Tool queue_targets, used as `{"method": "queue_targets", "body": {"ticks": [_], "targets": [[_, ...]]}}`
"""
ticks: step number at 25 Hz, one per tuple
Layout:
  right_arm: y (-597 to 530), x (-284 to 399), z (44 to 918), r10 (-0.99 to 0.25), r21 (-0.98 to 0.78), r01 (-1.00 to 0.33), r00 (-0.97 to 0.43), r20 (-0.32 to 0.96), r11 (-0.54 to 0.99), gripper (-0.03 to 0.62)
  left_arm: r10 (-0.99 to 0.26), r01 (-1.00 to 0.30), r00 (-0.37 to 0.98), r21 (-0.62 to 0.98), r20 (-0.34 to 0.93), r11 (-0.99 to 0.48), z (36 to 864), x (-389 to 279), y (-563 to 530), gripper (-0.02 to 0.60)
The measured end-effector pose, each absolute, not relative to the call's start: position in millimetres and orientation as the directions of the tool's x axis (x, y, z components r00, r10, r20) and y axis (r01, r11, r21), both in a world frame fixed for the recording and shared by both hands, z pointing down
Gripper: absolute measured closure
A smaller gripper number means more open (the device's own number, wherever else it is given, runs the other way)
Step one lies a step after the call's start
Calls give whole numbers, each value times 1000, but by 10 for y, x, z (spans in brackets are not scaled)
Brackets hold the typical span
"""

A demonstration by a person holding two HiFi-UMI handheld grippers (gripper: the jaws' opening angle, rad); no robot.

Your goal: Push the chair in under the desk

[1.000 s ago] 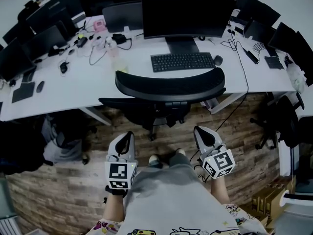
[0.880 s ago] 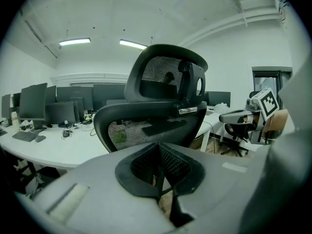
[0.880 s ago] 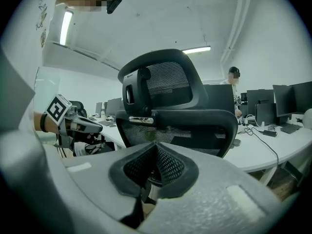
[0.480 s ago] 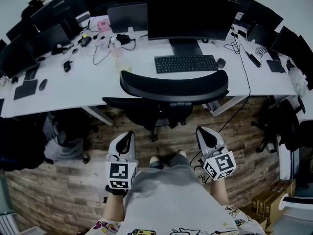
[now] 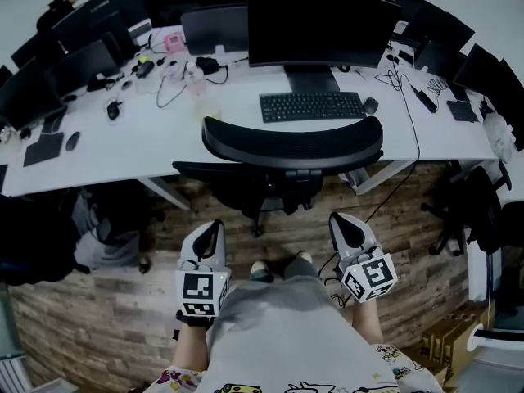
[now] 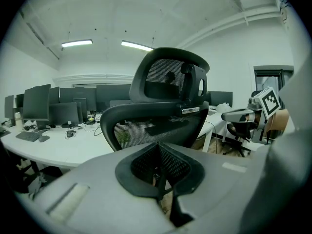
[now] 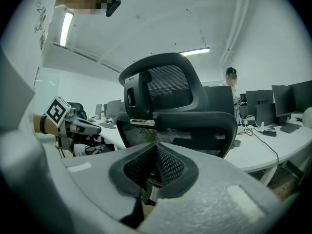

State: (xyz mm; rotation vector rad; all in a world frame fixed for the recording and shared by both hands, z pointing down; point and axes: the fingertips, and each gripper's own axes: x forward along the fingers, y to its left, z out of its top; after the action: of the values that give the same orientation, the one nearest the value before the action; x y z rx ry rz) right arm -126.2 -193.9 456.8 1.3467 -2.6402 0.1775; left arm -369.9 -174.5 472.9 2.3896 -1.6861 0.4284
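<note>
A black mesh office chair (image 5: 291, 146) stands tucked against the white desk (image 5: 123, 150), its backrest toward me and its seat under the desk top. My left gripper (image 5: 216, 227) and right gripper (image 5: 337, 219) hang side by side over the wooden floor, a short way behind the chair, touching nothing. Both are shut with nothing between the jaws. The chair back (image 6: 156, 121) fills the left gripper view beyond the shut left gripper (image 6: 158, 177). In the right gripper view the chair back (image 7: 180, 116) rises past the shut right gripper (image 7: 151, 172).
The desk carries a large monitor (image 5: 315, 23), a keyboard (image 5: 313, 106), a mouse (image 5: 371, 104), cables and more screens at the left. Another dark chair (image 5: 463, 207) stands at the right. My legs and feet (image 5: 278, 264) are on the wooden floor (image 5: 106, 318) between the grippers.
The view has shifted slightly, so the chair and desk sit a little further right in the frame. Both grippers hold their places, still shut.
</note>
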Motion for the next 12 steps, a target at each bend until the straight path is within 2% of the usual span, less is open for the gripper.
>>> {"method": "queue_targets", "body": {"ticks": [12], "targets": [[-1932, -1224, 4547, -800, -14, -819, -564, 204, 574, 594, -892, -943, 309, -13, 331, -332, 4701, -3710, -1739, 571]]}}
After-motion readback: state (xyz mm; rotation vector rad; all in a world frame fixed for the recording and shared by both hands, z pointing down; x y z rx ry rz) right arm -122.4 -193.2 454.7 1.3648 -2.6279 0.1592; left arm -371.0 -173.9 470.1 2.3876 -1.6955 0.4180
